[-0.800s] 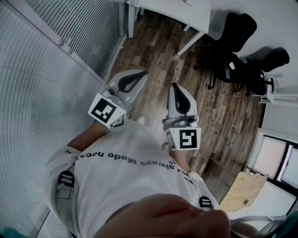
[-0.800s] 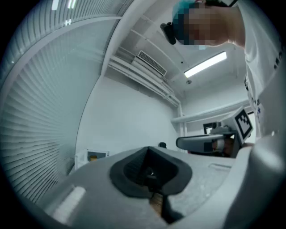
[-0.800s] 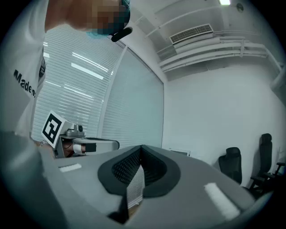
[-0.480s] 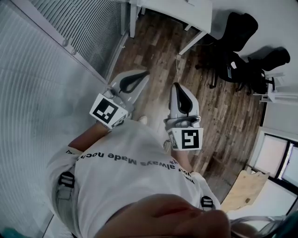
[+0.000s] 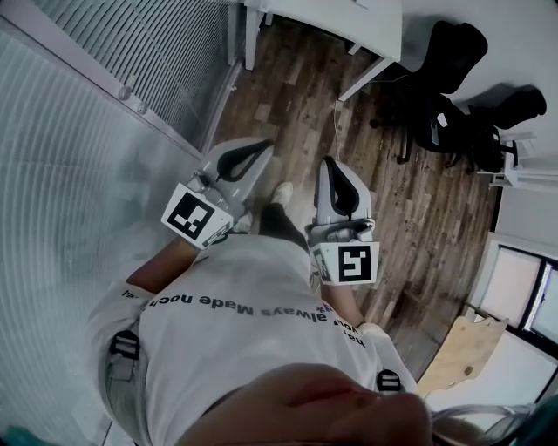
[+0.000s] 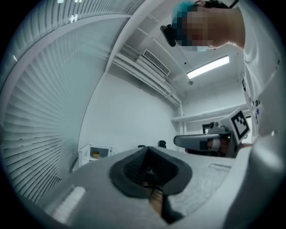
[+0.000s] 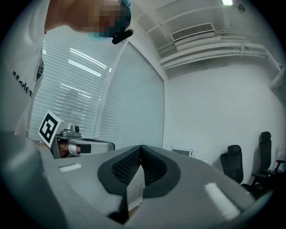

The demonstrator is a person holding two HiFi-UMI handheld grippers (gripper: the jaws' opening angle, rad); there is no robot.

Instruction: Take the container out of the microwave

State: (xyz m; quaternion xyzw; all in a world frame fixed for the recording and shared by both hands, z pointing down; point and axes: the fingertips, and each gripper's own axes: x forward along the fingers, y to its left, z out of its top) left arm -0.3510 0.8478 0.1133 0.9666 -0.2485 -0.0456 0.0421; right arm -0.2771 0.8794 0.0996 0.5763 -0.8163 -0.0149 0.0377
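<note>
Your left gripper (image 5: pixel 258 150) and right gripper (image 5: pixel 336 171) are held out level and side by side in front of your white shirt (image 5: pixel 244 331), above the wooden floor (image 5: pixel 418 218). Each gripper's jaws are pressed together with nothing between them. Since a moment ago, your shoe (image 5: pixel 282 191) and dark trouser leg (image 5: pixel 277 222) have swung forward into the gap between the two grippers. The left gripper has drifted slightly toward the blinds (image 5: pixel 78 174), while the right one has barely shifted. The desk (image 5: pixel 349 22) and the black chairs (image 5: pixel 453 87) sit a little further along in the head view. Across the room, against the far wall, stands a small white box (image 6: pixel 94 153) with something yellowish showing in its front. It is too small to tell whether that is the container.
</note>
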